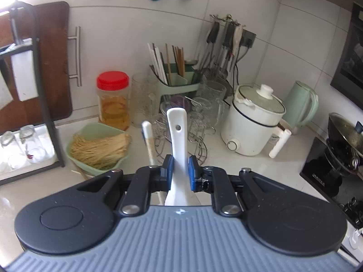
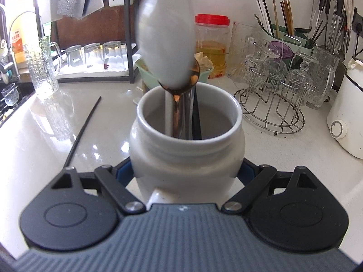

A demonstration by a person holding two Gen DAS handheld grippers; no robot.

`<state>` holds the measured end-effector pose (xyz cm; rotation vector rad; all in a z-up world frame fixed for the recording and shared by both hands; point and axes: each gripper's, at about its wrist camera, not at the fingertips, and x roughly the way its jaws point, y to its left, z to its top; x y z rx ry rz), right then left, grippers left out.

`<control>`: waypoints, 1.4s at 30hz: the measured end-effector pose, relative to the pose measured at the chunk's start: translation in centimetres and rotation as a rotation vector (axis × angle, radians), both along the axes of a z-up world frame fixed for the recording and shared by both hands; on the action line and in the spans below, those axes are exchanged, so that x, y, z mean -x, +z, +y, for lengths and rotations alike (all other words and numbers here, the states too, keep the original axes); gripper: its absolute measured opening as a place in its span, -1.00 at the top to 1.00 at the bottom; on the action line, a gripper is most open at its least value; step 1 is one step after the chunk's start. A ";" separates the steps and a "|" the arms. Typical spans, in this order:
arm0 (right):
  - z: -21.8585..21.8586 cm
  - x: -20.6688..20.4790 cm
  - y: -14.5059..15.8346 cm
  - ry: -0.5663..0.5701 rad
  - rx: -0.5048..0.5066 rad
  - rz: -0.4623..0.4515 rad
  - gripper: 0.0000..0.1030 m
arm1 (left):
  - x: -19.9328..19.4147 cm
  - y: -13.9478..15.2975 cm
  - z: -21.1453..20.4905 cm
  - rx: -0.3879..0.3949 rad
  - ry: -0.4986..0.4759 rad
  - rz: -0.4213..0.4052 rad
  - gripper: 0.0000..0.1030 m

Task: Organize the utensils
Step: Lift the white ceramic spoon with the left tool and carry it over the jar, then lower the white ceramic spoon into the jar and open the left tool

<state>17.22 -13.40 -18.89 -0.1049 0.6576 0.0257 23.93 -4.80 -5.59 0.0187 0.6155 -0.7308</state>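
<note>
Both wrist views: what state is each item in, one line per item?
Left hand-held gripper: shut on the white spoon.
White spoon: clamped by its handle, lifted off the counter.
Right hand-held gripper: shut on the ceramic jar.
Ceramic jar: upright, lidless, utensils standing inside.
Red-lidded jar: lid on.
Electric pot: lid on.
Black chopstick: lying flat on the counter.

One white spoon (image 1: 177,136), one white jar (image 2: 186,140), one red-lidded jar (image 1: 113,99), one green bowl (image 1: 97,145), three upturned glasses (image 2: 94,54), one kettle (image 1: 301,104).
</note>
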 end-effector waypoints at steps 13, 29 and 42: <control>-0.4 0.5 -0.1 0.030 0.004 -0.002 -0.78 | 1.1 -4.6 -1.7 -0.119 -0.052 -0.050 0.67; -0.5 0.7 -0.1 0.045 0.000 -0.002 -0.78 | 1.4 -3.8 -1.6 -0.124 0.005 -0.019 0.67; -0.6 0.5 0.1 0.039 -0.003 0.019 -0.78 | 2.3 -1.9 1.0 -0.086 0.081 0.018 0.67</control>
